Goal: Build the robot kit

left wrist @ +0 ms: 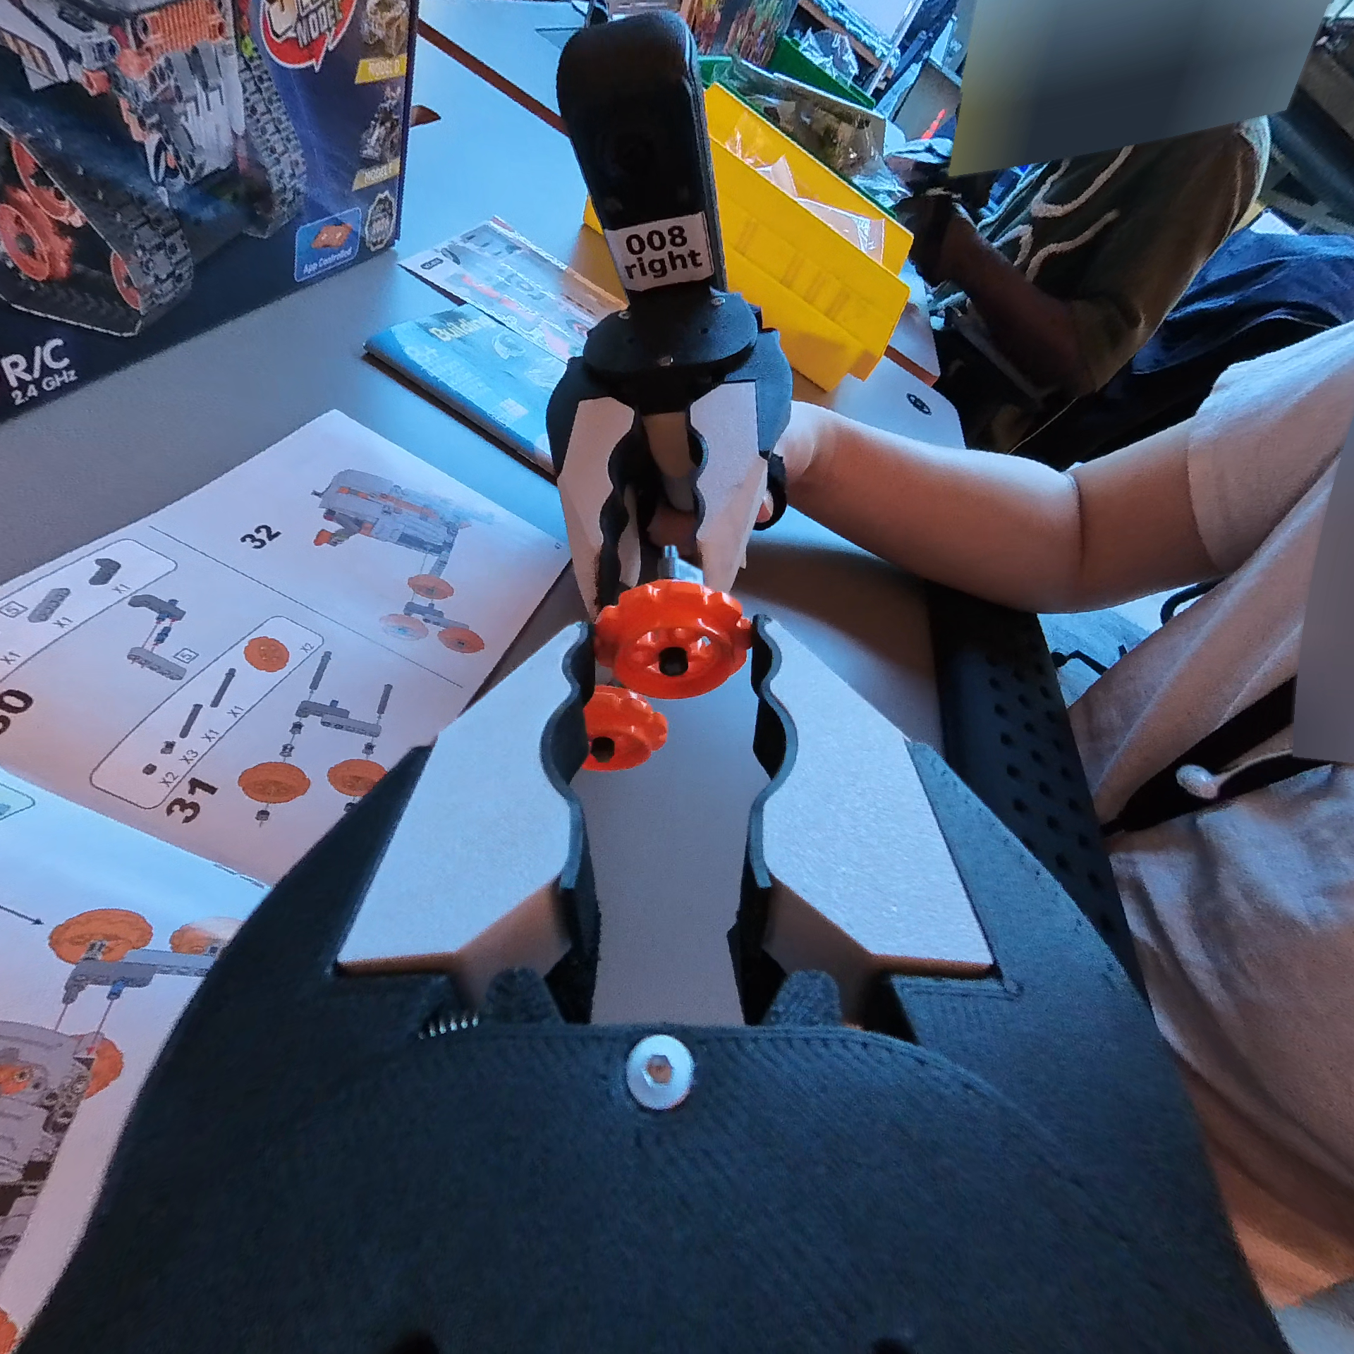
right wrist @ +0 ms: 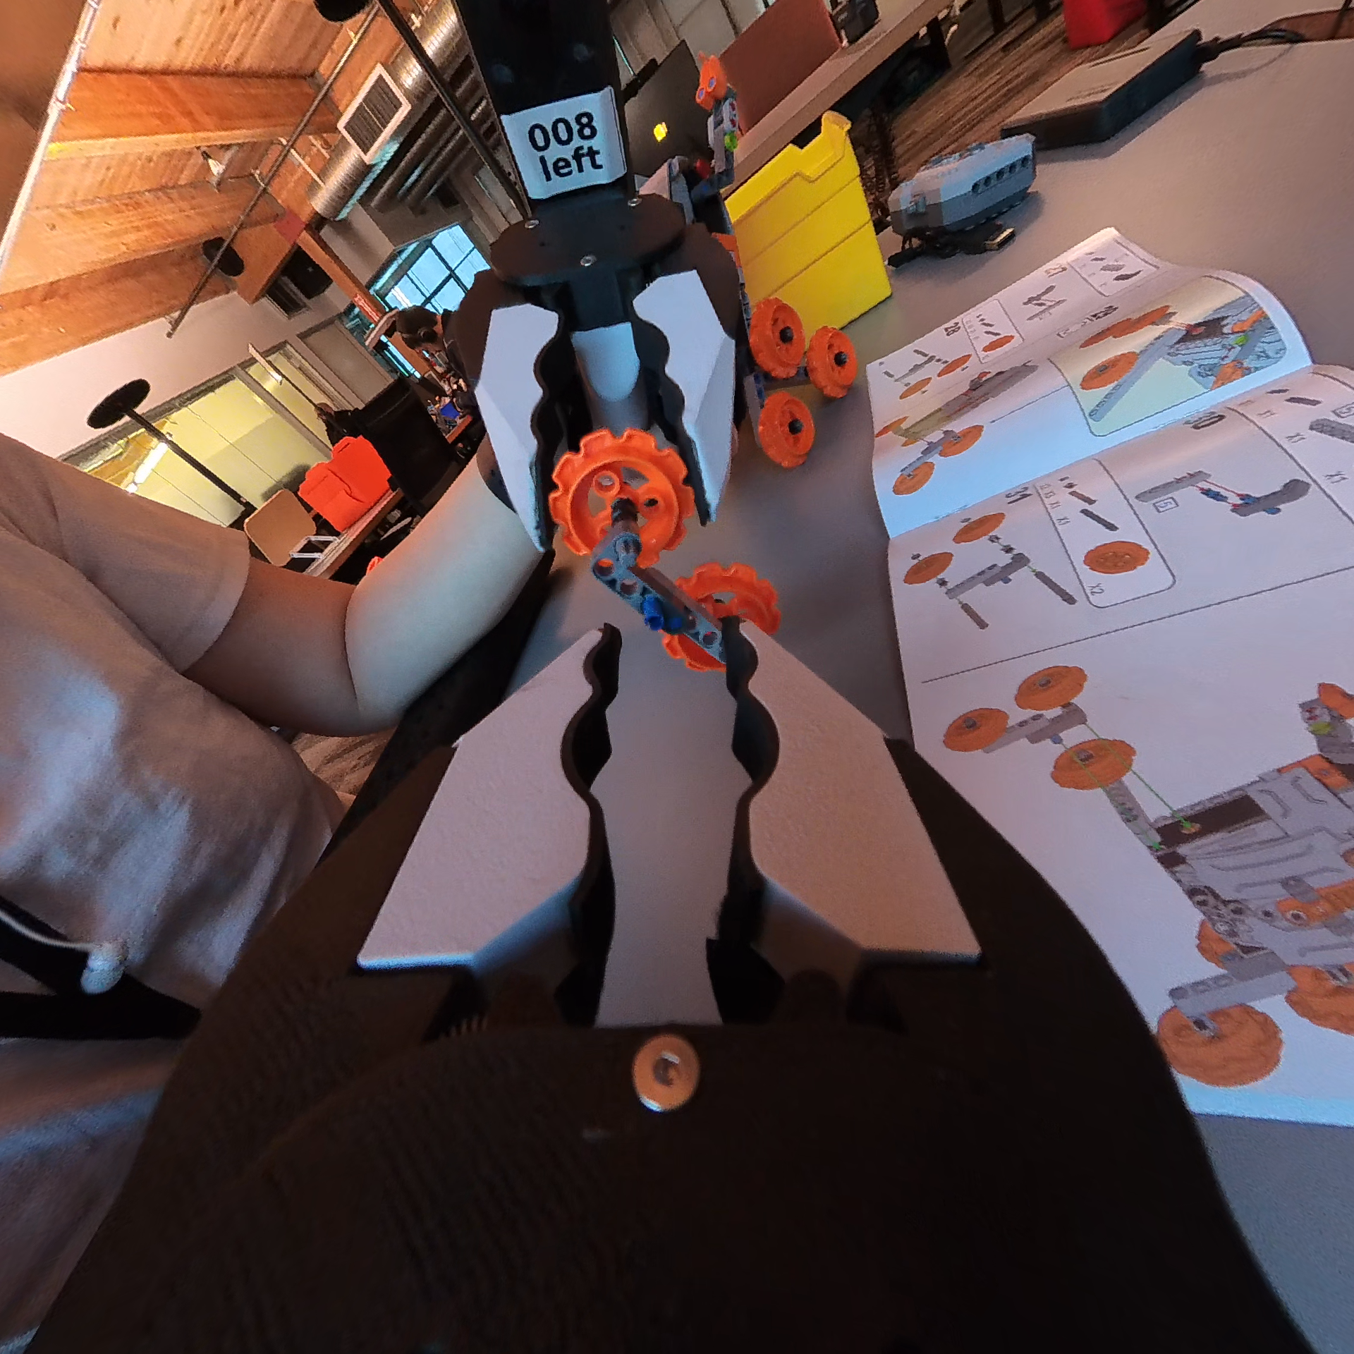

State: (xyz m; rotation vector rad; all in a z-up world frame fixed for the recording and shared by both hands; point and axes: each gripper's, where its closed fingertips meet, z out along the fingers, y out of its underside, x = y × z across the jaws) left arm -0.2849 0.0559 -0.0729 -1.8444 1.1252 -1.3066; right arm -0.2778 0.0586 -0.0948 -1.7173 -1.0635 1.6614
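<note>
A small assembly hangs between the two grippers: two orange toothed wheels joined by a grey holed beam (right wrist: pixel 645 586) with a blue pin. My left gripper (left wrist: pixel 670 634) is shut on the upper wheel (left wrist: pixel 670 645), one finger on each side of its rim; the same grip shows in the right wrist view (right wrist: pixel 615 487). The second wheel (left wrist: pixel 623 729) hangs lower, free of the fingers. My right gripper (right wrist: pixel 670 634) faces the left one with its jaws apart. Its right fingertip (right wrist: pixel 733 637) is against the beam's end and the second wheel (right wrist: pixel 722 608); its left fingertip is clear.
An open instruction booklet (left wrist: pixel 256 623) lies on the grey table (left wrist: pixel 469 146), with more leaflets (left wrist: pixel 469 359) behind. A toy box (left wrist: pixel 183 146) stands far left. A yellow bin (right wrist: pixel 806 227), a part-built model with orange wheels (right wrist: pixel 791 366) and a grey unit (right wrist: pixel 960 183) stand farther off. A person's forearm (left wrist: pixel 952 527) holds the right gripper. Both grippers' tips are close together, under 4 cm apart.
</note>
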